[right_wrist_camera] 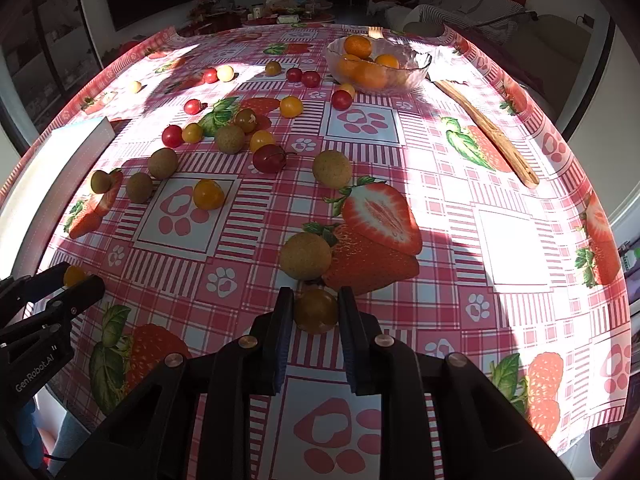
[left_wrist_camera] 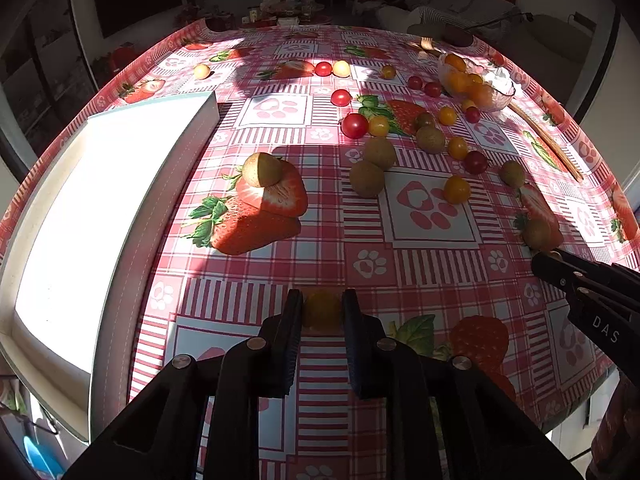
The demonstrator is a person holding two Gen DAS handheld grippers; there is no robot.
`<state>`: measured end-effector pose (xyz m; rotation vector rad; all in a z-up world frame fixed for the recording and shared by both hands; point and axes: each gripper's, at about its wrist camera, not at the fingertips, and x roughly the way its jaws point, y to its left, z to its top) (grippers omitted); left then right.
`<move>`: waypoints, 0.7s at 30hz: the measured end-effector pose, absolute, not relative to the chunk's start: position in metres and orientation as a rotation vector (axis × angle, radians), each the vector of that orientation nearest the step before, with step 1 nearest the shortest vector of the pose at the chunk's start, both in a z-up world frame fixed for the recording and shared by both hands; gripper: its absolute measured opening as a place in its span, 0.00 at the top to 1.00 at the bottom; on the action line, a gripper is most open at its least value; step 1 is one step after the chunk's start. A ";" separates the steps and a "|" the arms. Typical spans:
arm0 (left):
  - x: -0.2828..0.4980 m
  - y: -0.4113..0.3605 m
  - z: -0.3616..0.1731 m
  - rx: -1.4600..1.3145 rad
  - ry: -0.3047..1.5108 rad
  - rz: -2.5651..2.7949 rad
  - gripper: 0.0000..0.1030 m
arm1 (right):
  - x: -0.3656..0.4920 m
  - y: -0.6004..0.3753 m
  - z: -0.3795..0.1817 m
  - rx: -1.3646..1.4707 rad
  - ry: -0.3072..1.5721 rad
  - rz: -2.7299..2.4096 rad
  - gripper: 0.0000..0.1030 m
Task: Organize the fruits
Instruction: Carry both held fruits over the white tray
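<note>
On the strawberry-print tablecloth (right_wrist_camera: pixel 452 240), taking the glass bowl (right_wrist_camera: pixel 378 66) of orange fruit at the far right as the landmark, the scene runs from a white foam box (left_wrist_camera: pixel 100 208) at the far left, well apart from the bowl, through a scatter of red and yellow cherry tomatoes and brown longans toward the bowl, with a wooden utensil (right_wrist_camera: pixel 486 134) just to the bowl's right.

The left gripper (left_wrist_camera: pixel 322 308) is clamped on a yellow cherry tomato (left_wrist_camera: pixel 322 312), its two fingers pressing either side of the fruit, low over the cloth at the near edge, far from the bowl.

The right gripper (right_wrist_camera: pixel 316 308) is likewise closed on a yellow-brown tomato (right_wrist_camera: pixel 316 311), squeezed between its fingers, with a loose longan (right_wrist_camera: pixel 306 256) just beyond the fingertips, on the bowl side.

The bowl lies ahead and slightly right of the right gripper, ahead and well to the right of the left one, so the right hand is judged the nearer. Both held fruits are round, so no long axis matters; the carry simply has to clear the longan and the scattered fruit between.
</note>
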<state>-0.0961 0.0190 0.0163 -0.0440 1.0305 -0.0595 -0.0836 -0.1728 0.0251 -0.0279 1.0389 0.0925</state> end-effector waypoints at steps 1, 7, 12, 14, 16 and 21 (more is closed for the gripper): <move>-0.097 0.022 0.017 -0.072 1.029 -0.071 0.79 | -0.084 -0.174 0.026 -0.004 1.041 0.106 0.76; -0.106 0.031 0.034 -0.110 0.994 -0.105 0.79 | -0.088 -0.177 0.037 0.088 1.037 0.174 0.76; -0.110 0.047 0.055 -0.118 0.961 -0.095 0.79 | -0.086 -0.163 0.053 0.107 1.022 0.225 0.76; -0.111 0.060 0.062 -0.126 0.951 -0.080 0.79 | -0.083 -0.154 0.059 0.107 1.018 0.250 0.76; -0.111 0.075 0.068 -0.134 0.939 -0.057 0.79 | -0.080 -0.143 0.064 0.099 1.018 0.275 0.76; -0.110 0.119 0.077 -0.152 0.919 0.022 0.79 | -0.068 -0.105 0.073 0.079 1.023 0.360 0.76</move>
